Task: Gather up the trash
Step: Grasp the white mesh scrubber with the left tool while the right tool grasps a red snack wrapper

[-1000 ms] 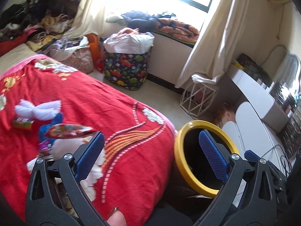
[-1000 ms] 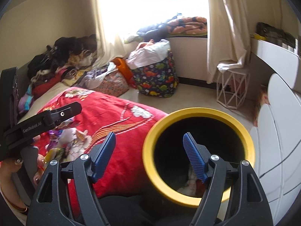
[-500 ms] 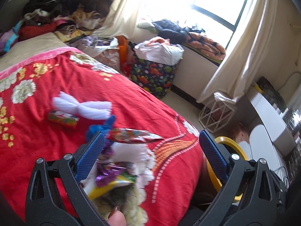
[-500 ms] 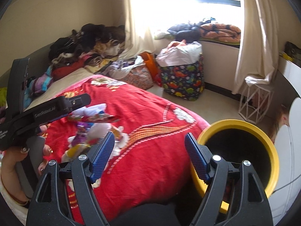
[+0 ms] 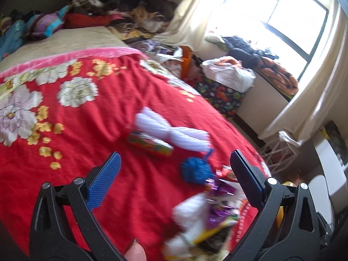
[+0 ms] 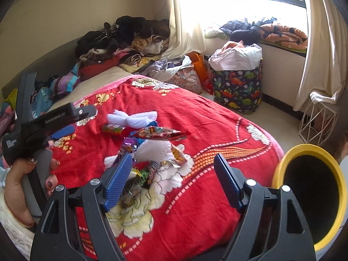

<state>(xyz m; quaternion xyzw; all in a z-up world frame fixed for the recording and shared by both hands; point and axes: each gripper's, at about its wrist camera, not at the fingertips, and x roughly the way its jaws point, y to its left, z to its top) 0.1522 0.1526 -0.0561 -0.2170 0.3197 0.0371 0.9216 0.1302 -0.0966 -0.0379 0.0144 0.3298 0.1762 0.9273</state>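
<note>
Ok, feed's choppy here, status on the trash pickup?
Left gripper open, empty. Right gripper open, empty. Wrappers piled on red blanket; yellow bin beside bed. Nothing in the way.

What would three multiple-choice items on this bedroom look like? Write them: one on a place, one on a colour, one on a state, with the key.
1. Where does the litter pile lie?
A. on the red blanket
B. on the floor by the window
C. inside the bin

2. What colour is the rim of the bin?
A. green
B. yellow
C. white

3. How is the right tool?
A. shut on a wrapper
B. shut and empty
C. open and empty

Key: 1 A, the wrappers and white tufts rest on the blanket on the bed. 2 B, a yellow ring runs round the dark opening. 3 C, its blue pads stand wide apart with nothing gripped between them.
</note>
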